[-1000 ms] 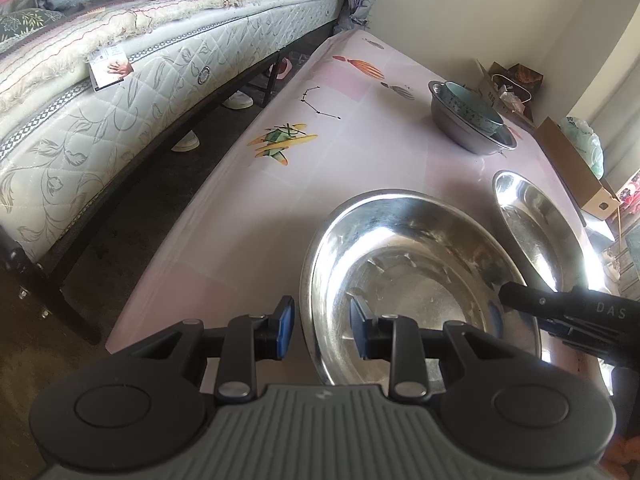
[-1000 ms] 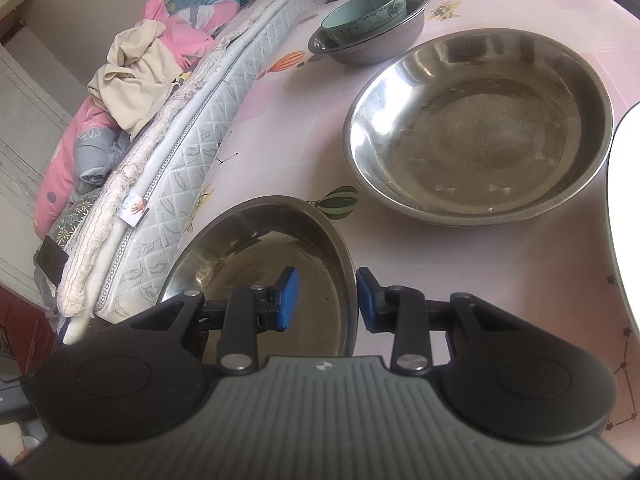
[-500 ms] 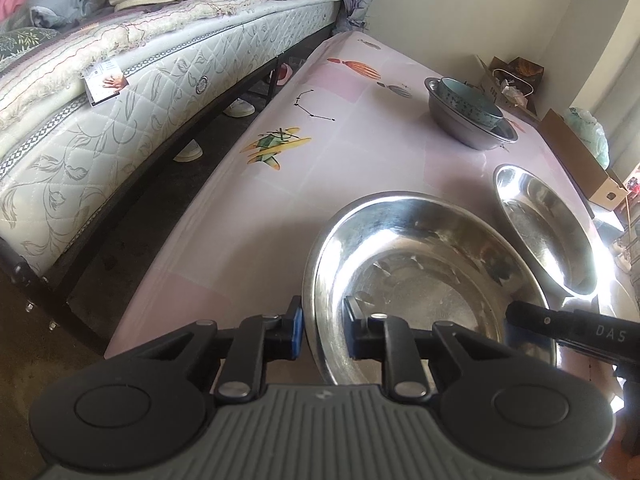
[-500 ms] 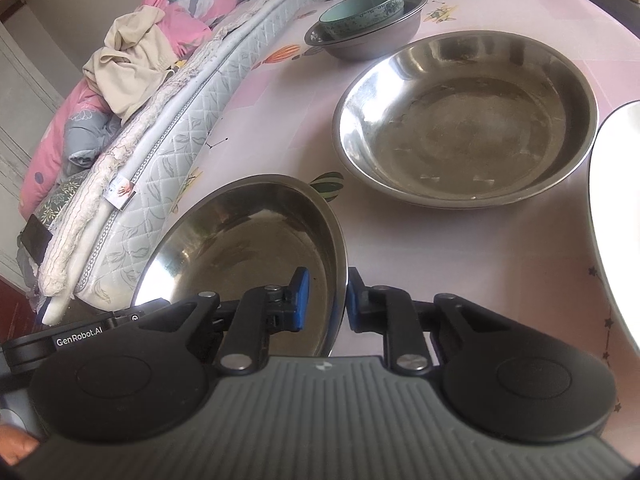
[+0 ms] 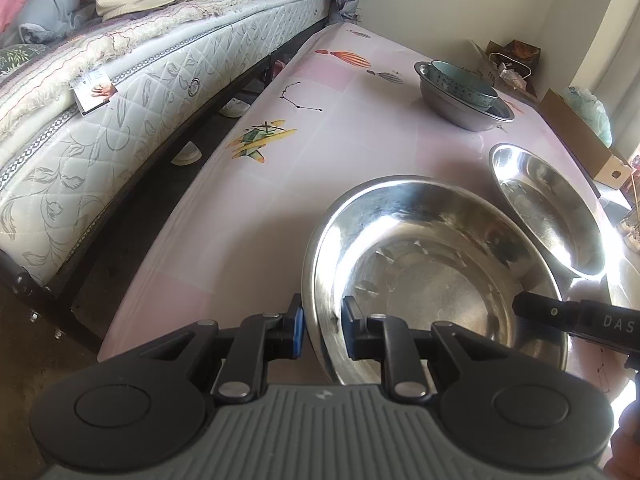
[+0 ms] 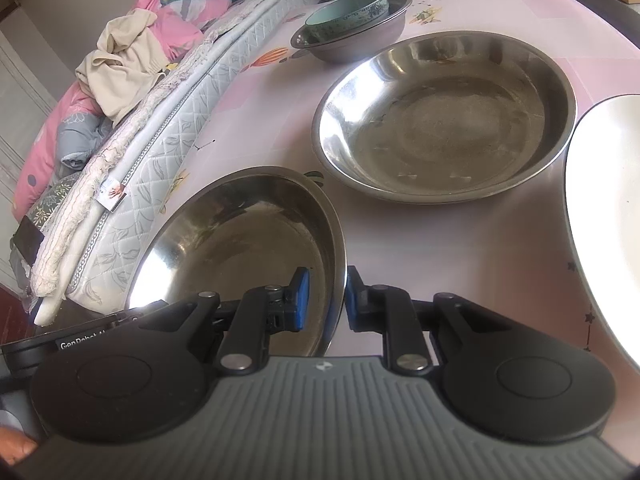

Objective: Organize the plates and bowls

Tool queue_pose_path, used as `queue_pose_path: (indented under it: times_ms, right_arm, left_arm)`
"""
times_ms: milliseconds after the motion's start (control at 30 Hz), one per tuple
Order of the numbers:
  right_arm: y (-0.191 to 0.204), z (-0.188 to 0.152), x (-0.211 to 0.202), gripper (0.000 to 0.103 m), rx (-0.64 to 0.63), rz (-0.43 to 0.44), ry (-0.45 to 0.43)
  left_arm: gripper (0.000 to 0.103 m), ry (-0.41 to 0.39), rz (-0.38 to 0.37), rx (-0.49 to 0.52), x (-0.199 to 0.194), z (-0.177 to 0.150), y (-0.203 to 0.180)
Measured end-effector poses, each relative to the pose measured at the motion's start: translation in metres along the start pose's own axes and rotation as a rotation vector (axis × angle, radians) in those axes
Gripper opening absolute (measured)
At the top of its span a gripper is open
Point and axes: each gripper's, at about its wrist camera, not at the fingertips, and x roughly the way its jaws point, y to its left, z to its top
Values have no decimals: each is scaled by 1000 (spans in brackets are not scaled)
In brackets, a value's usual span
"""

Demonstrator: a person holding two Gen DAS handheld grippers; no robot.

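A: Left gripper (image 5: 322,326) is clamped on the near rim of the steel basin (image 5: 432,280), one pad outside the wall and one inside. Right gripper (image 6: 325,300) pinches the same basin (image 6: 240,240) on its opposite rim.

B: So both hold one basin. Anything in it?

A: Nothing, only glare and reflections. It sits on the pink table (image 5: 280,184), just ahead of both grippers.

B: And beyond it?

A: Ahead and right of the right gripper lies a second basin (image 6: 444,120), bare inside too. Past that, far ahead, a small steel bowl (image 6: 352,40) carries a teal bowl (image 6: 346,10) nested in it. A white plate (image 6: 604,216) shows at the right edge, well to the right of that gripper; I cannot tell whether anything lies on it.

B: What differs from a second ago?

A: Then the jaws of both grippers stood wider, astride the rim without touching. They closed within that second and the pads now press the metal. In both views the basin fills more of the picture and sits closer to the fingers. The second basin and the nested bowls keep their places on the table.

B: What's off to the left?

A: A mattress (image 5: 120,112) runs along the left of the left gripper, clothes (image 6: 120,68) heaped on top.
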Motion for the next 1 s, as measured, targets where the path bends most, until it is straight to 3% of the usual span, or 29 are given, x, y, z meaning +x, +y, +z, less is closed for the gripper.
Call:
queue_pose_path:
  times_ms: [1000]
  right_arm:
    - [16, -3, -9, 19, -97, -38, -42]
  left_arm:
    - [20, -27, 11, 12, -9, 1, -6]
